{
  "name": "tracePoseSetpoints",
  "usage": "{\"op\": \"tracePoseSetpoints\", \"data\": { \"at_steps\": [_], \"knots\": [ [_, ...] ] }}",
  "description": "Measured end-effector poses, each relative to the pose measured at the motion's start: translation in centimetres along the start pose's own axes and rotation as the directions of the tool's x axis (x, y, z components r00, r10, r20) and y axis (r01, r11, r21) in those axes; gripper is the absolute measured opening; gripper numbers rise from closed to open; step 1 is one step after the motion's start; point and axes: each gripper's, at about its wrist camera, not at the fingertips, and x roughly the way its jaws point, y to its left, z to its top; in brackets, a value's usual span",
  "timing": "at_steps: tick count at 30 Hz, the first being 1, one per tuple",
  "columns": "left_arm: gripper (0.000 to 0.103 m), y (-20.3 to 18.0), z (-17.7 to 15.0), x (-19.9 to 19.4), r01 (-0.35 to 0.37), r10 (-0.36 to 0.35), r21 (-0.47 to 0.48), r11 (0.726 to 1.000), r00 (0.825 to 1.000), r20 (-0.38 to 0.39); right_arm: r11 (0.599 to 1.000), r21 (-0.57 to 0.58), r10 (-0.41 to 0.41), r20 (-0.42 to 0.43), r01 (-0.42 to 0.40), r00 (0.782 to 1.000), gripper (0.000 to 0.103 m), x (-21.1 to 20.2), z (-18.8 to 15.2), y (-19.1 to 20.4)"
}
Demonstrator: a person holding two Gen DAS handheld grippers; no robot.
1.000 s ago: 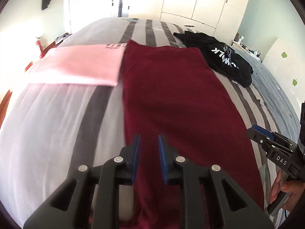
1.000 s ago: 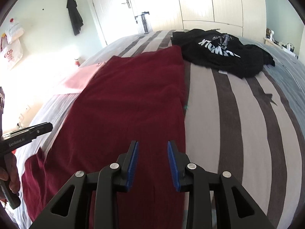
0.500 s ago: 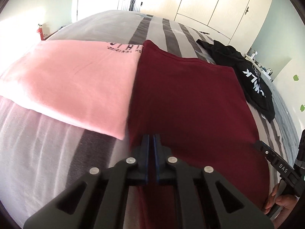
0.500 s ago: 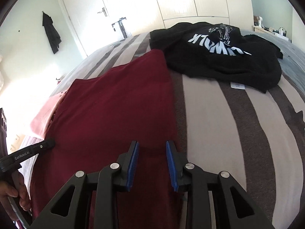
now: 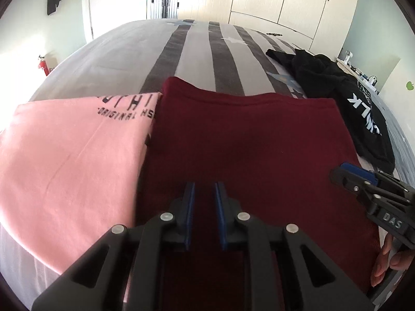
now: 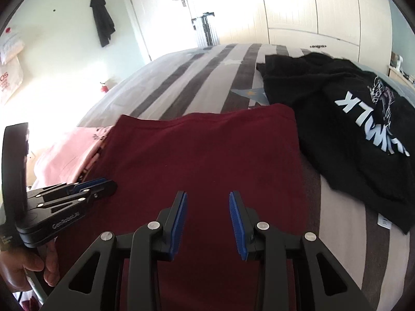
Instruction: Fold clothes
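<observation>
Maroon shirt [image 5: 249, 140] lies folded — beside pink shirt [image 5: 67, 160].

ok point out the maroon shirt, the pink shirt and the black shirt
maroon shirt [image 5: 246, 142], left wrist view, middle of the cloth
pink shirt [image 5: 64, 168], left wrist view, flat folded face
black shirt [image 6: 337, 129], right wrist view, beside the print

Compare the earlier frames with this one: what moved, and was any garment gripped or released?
Both grippers travelled forward over the dark red garment toward its far edge. The left gripper closed halfway through, then its jaws have just been opening; the right gripper has just been opening a little; nothing is between either pair. The folded pink shirt, black printed shirt and striped bedcover stayed put.
</observation>
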Motion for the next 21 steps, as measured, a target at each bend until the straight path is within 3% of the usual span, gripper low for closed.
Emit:
{"op": "tracePoseSetpoints", "data": {
  "at_steps": [2, 4, 7, 12, 16, 18, 21],
  "knots": [
    [0.014, 0.3, 1.3, 1.0, -0.056, 0.056, -0.036, 0.998, 0.998, 0.005, 1.000, 0.022, -0.010, 0.001, 0.010, 1.000, 0.025, 1.1, 0.3, -1.5],
    [0.014, 1.0, 2.0, 1.4, -0.076, 0.076, -0.073, 0.994, 0.997, -0.008, 0.999, 0.038, -0.039, 0.010, 0.038, 0.999, 0.013, 1.3, 0.9, -2.4],
    [0.014, -0.4, 3.7, 1.8, -0.051, 0.051, -0.014, 0.999, 0.999, 0.006, 0.994, 0.065, -0.088, 0.025, 0.086, 0.996, 0.013, 1.2, 1.9, -3.4],
    [0.015, -2.6, 6.8, 4.4, -0.013, 0.013, 0.050, 0.999, 1.000, 0.007, 0.998, -0.013, -0.059, 0.048, 0.060, 0.997, 0.017, 2.1, 4.9, -2.5],
    [0.015, -2.2, 8.3, 7.3, -0.052, 0.054, 0.056, 0.997, 0.998, -0.034, 0.998, -0.013, -0.065, -0.021, 0.065, 0.998, 0.014, 4.9, 6.6, -3.3],
    [0.015, -2.4, 9.0, 7.7, -0.092, 0.094, 0.086, 0.992, 0.995, -0.017, 0.997, -0.026, -0.069, -0.016, 0.069, 0.997, 0.014, 5.2, 7.0, -3.9],
    [0.014, -2.0, 9.9, 8.2, -0.096, 0.097, 0.055, 0.994, 0.995, -0.019, 0.998, -0.026, -0.064, -0.004, 0.064, 0.998, 0.006, 5.1, 7.1, -5.2]
  ]
}}
